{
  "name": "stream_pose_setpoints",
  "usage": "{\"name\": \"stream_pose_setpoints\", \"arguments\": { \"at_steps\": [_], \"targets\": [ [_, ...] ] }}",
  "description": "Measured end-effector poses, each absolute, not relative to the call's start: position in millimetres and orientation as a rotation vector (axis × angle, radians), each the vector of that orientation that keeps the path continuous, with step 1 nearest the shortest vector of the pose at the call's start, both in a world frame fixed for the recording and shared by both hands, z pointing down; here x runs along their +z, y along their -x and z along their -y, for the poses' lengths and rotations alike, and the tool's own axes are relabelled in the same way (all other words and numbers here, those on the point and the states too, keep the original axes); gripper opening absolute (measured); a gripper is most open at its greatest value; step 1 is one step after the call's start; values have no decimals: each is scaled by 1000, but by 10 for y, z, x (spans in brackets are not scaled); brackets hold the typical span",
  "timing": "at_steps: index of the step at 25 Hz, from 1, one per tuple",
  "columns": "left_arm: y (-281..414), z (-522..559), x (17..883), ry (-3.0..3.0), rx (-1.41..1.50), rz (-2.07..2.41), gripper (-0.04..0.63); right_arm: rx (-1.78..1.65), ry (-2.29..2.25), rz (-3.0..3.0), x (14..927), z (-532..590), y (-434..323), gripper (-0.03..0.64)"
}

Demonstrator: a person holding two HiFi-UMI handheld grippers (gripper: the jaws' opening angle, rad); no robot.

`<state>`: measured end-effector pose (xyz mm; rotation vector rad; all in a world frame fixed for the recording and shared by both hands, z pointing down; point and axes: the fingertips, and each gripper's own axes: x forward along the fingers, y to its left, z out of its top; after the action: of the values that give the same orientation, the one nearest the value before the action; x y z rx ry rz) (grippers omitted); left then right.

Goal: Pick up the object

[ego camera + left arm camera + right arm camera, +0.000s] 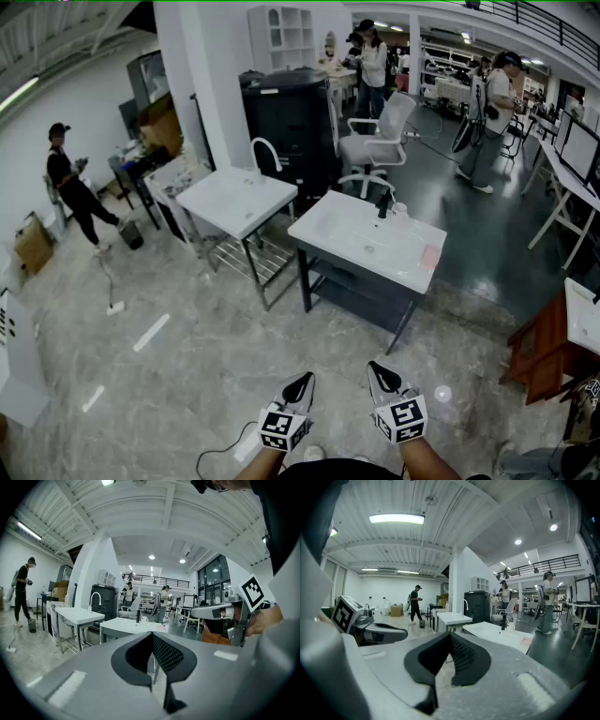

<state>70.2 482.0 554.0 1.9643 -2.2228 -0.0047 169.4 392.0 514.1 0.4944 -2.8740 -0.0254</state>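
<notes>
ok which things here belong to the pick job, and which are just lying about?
Job: left gripper, right gripper, both shut, empty; nearer white sink table; on it a pink flat pad and small white cup, likely candidates.
Lying about: farther white sink table, white office chair, black cabinet, brown cardboard box.

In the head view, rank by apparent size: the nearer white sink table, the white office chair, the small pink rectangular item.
Largest: nearer white sink table.
Then: white office chair.
Smallest: pink rectangular item.
</notes>
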Motion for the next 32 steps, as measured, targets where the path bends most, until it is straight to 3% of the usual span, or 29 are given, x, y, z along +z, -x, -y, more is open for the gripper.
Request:
{"name": "stream_pose_setpoints", "arguments": {
  "at_steps": [14, 32],
  "targets": [
    [-890, -4908, 5647, -1959, -11, 2198, 18, 76, -537, 2893, 5221, -3909, -1912, 2],
    [-441, -5007, 5629, -2030, -33, 2159, 18, 108, -705, 2907, 5094, -3823, -1723, 3]
  ]
}}
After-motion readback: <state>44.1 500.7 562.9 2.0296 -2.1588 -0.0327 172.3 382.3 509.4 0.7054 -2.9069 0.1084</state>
